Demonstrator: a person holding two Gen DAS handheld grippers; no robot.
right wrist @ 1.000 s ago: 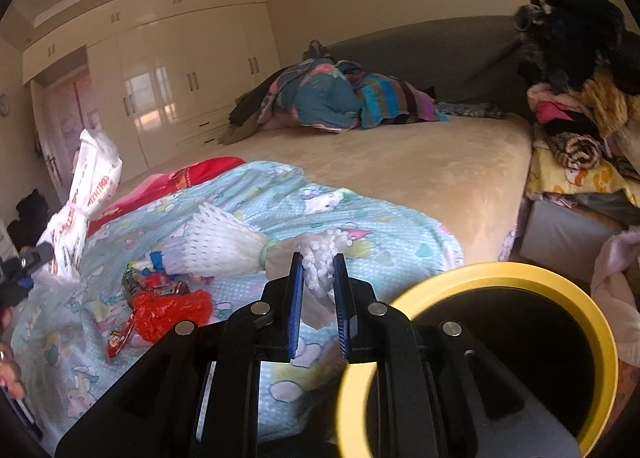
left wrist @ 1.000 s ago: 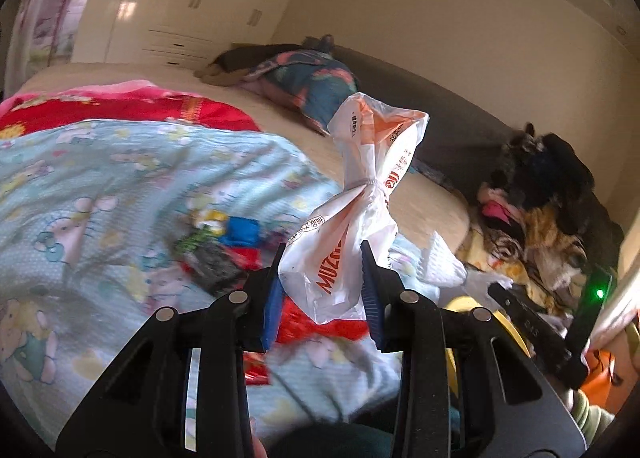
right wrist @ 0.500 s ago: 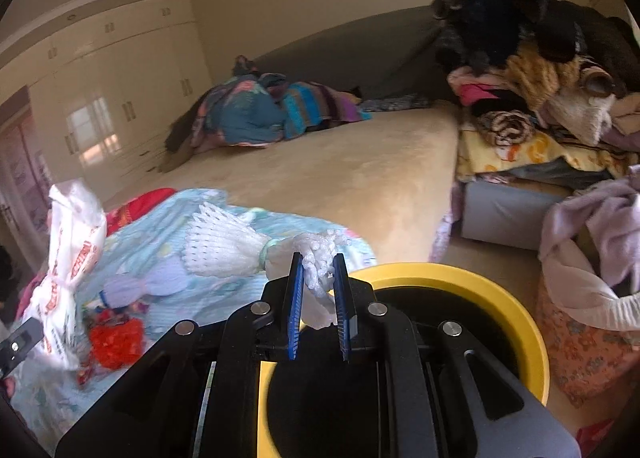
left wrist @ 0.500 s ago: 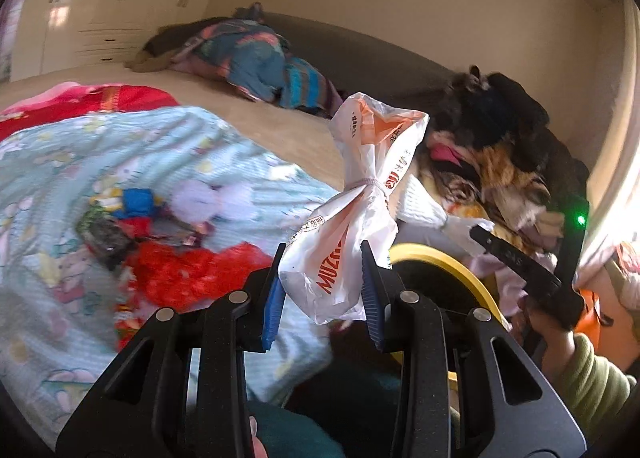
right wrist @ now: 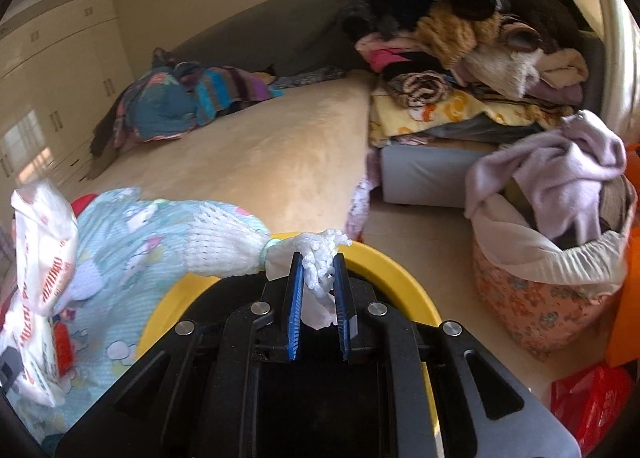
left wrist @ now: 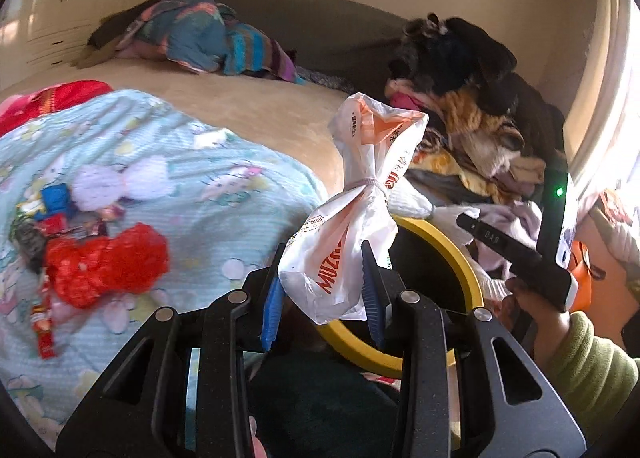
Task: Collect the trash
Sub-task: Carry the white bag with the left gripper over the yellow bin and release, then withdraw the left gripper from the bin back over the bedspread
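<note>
now, from the left wrist view: the left gripper (left wrist: 322, 294) has its fingers pressed against the sides of a white plastic bag (left wrist: 352, 226) with orange print, tied at the waist, its top flaring upward. the yellow-rimmed bin (left wrist: 460, 258) sits just behind and below the bag, so the step looks like carrying the bag over the opening and letting go. i judge it best to bring the bag fully above the dark mouth before parting the fingers, since light plastic may drift or catch on the rim. more trash lies on the blue cartoon blanket (left wrist: 200, 186): a red crumpled bag (left wrist: 108, 262), small wrappers (left wrist: 44, 214) and a pale net. the right gripper shows at the right edge, hand in a green sleeve.

from the right wrist view: the right gripper (right wrist: 318, 294) has its fingers closed narrow on the knotted end of a white foam net (right wrist: 228, 246), which sticks out leftward over the yellow rim (right wrist: 384, 262). the net's body hangs partly outside the rim, so it likely needs shifting inward before release. both tools crowd one opening; the white bag (right wrist: 44, 258) is near at left. a clothes pile (right wrist: 460, 46), a floral laundry basket (right wrist: 548, 282) and a red bag (right wrist: 588, 398) on the floor stand nearby.
</note>
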